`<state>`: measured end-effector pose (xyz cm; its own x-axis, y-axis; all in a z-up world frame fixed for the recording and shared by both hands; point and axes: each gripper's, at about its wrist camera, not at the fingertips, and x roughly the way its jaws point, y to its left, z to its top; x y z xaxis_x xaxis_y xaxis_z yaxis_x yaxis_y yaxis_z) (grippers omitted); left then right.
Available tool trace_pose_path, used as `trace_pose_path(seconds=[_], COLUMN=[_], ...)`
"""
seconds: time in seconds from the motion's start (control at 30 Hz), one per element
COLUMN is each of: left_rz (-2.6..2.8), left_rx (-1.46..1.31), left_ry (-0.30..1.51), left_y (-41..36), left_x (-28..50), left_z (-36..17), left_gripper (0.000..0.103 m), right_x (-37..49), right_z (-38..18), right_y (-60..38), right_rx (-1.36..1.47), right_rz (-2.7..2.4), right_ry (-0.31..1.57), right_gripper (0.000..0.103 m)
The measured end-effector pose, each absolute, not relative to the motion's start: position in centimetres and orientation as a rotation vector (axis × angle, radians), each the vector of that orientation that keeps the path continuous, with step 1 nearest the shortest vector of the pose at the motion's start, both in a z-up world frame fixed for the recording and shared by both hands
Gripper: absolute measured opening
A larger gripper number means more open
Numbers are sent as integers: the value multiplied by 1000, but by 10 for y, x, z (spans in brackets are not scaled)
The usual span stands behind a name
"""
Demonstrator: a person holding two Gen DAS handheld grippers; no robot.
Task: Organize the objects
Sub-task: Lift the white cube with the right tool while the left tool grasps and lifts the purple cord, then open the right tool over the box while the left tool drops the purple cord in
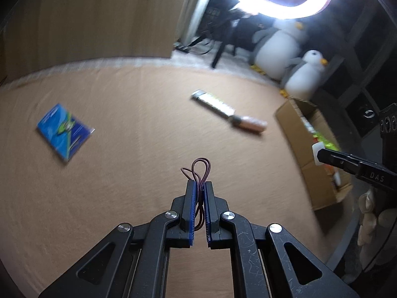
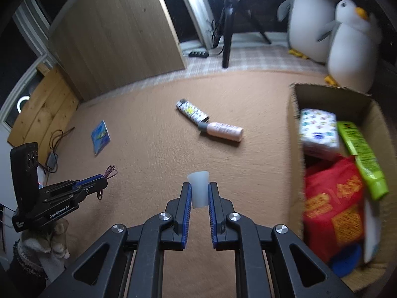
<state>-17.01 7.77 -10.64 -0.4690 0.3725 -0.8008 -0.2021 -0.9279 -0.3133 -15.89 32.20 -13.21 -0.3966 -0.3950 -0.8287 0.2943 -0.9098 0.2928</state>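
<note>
Your left gripper (image 1: 199, 186) is clamped on thin brown elastic loops (image 1: 199, 167); your right gripper (image 2: 199, 191) on a small white cup (image 2: 198, 186). Cardboard box (image 2: 295, 149) at three o'clock.

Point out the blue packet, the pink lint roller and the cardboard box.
Blue flat packet (image 1: 65, 132): left wrist view, middle of its face.
Pink-handled lint roller (image 2: 224, 130): right wrist view, on its handle.
Brown cardboard box (image 2: 296, 206): right wrist view, near wall.

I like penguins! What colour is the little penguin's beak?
Orange-yellow. The small white plush penguin's beak shows best in the right wrist view.
</note>
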Motion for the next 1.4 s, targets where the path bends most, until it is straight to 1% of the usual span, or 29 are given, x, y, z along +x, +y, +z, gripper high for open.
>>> trace_pose_path(seconds=[0.23,0.4,0.63,0.8,1.0,1.2,1.23,1.27,1.3,1.33,1.37,1.4], left_rz=[2357,2298,2213,2171,2138,2125,2127,2127,2121,2118,2122,2128], left_rx=[-1259,-1205,-1178,-1191,-1217,-1219,-1216,-1216,-1220,-1226,-1223,-1214], left_ry=[-210,-169,-125,-102,-68,-47,-43,-41,-44,-52,-56,-60], left_y=[141,200,291,335,369,380,380,381,381,380,379,378], left_x=[-180,-189,-205,-212,-217,-218,-219,-220,-221,-221,-220,-219], left_z=[-71,-60,-62,-70,-83,-87,-87,-87,-87,-87,-86,-85], left_gripper=[6,6,6,6,6,7,7,11,27,50,60,64], right_x=[-143,-133,-124,-119,-117,-117,-117,-117,-116,-116,-116,-115], right_z=[-101,-90,-94,-101,-109,-115,-115,-115,-115,-115,-115,-115], right_y=[377,428,484,505,511,508,507,507,507,507,507,508], right_rx=[1366,1359,1395,1423,1434,1438,1436,1434,1431,1431,1429,1422], right_rz=[-2446,-2540,-2603,-2600,-2576,-2549,-2546,-2547,-2551,-2546,-2543,-2550], right_ry=[-171,-216,-263,-277,-284,-277,-278,-280,-282,-284,-290,-295], right_gripper=[12,12,12,12,12,13,16,16,17,25,32,36])
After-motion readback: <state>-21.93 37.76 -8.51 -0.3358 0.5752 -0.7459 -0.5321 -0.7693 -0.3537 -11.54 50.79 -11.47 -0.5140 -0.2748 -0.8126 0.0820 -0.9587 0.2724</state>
